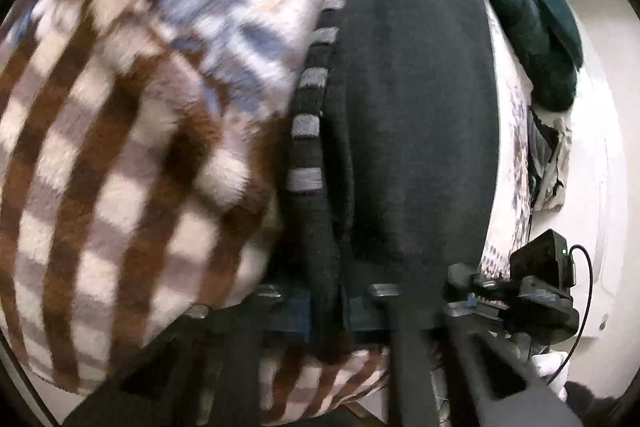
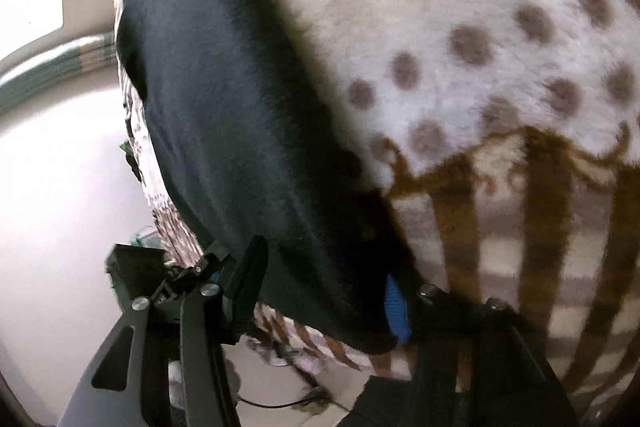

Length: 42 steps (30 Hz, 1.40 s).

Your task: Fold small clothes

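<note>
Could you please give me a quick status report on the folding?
Left tongs shut on dark garment. Right tongs gripping its edge too. Plaid blanket underneath, nothing in the way.

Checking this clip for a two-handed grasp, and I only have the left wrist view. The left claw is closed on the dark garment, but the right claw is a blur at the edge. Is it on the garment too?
Observer: In the right wrist view, the dark garment has its hem between the fingers of the right claw and appears clamped.
Operator: What lies beyond the garment on that side?
Observer: A white fleece with brown dots, bordering the brown plaid blanket.
Operator: Anything notable on the fingers?
Observer: A blue pad shows on one finger, against the fabric.
</note>
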Tool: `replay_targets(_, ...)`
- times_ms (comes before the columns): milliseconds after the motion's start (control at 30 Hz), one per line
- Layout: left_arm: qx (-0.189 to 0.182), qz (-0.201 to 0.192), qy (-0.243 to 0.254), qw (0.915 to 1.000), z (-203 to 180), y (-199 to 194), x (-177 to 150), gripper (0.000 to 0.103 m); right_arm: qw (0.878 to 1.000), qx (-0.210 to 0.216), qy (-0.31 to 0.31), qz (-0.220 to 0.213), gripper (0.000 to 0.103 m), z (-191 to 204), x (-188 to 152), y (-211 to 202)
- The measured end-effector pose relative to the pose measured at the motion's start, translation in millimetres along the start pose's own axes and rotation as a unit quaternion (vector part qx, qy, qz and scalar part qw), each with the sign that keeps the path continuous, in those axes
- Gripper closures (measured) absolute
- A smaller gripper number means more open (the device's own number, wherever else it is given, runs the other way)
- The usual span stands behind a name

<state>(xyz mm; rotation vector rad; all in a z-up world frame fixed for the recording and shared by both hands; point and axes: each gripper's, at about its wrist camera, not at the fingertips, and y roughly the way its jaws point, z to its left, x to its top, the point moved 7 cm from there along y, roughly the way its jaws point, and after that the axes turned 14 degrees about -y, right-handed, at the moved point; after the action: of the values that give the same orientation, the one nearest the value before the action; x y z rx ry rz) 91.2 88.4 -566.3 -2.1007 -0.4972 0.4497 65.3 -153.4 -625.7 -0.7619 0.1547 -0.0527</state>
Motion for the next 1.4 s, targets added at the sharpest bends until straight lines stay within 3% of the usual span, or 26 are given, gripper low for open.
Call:
replay_targets(33,0.012,-0.009,0.007,0.9999,-5,-1,-1,0.095,1.0,0.003,-0.001,-0.002,0.091,1,-1,0)
replay_targets(133,0.014,-0.033,0.018,0.9992,-14,-15,-2,0.096,1.0,-0.002,-0.016,-0.023,0.092,12,-1,-8)
replay_targets(333,-0.017,-0.093,0.069,0.9931,-62,-73,3,0.096,0.994,0.006,-0.066,-0.083,0.092,60,7,-56)
replay_targets(500,-0.053,-0.146,0.12,0.9806,-109,-121,34,0.096,0.984,0.017,-0.112,-0.135,0.093,107,40,-100)
replay_targets(633,-0.084,-0.182,0.148,0.9684,-144,-145,77,0.096,0.972,0.011,-0.154,-0.176,0.093,144,84,-132)
replay_targets(867,-0.113,-0.199,0.162,0.9598,-200,-134,164,0.096,0.956,-0.021,-0.187,-0.225,0.093,182,190,-161)
replay_targets(1133,-0.118,-0.184,0.148,0.9647,-255,-94,279,0.096,0.947,-0.047,-0.175,-0.264,0.093,205,338,-160)
replay_targets(1233,-0.114,-0.16,0.138,0.9707,-273,-66,325,0.095,0.95,-0.057,-0.153,-0.266,0.093,197,399,-151)
replay_targets(1300,-0.119,-0.127,0.107,0.9789,-279,-44,358,0.091,0.954,-0.057,-0.133,-0.263,0.093,188,431,-143)
replay_targets(1400,-0.148,-0.088,0.053,0.9836,-284,-11,411,0.061,0.968,-0.024,-0.075,-0.239,0.089,165,489,-122)
